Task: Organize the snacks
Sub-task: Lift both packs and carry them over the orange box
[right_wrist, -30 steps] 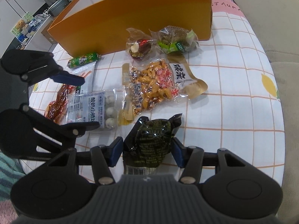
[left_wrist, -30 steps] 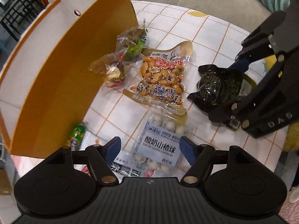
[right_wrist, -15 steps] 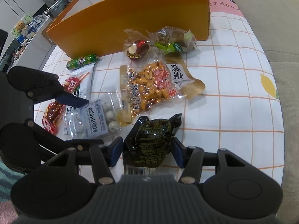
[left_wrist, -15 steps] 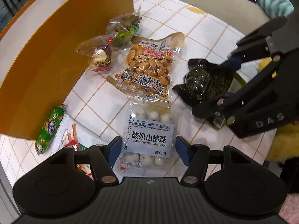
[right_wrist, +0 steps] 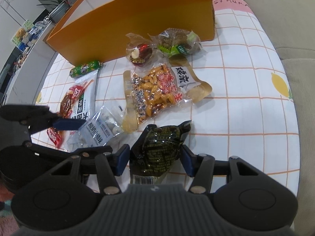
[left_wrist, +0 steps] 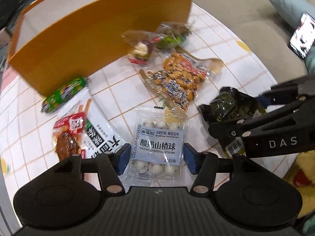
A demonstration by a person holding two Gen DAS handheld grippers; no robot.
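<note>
A white tablecloth (right_wrist: 246, 82) with an orange grid and lemon prints covers the table. A beige sofa (left_wrist: 246, 19) sits behind, bearing a pale blue cushion (left_wrist: 287, 7) and a lit phone (left_wrist: 302, 35). A potted plant (right_wrist: 59, 5) stands farther back.

Orange box (right_wrist: 137, 21) — grid-patterned tablecloth (right_wrist: 246, 90)
</note>
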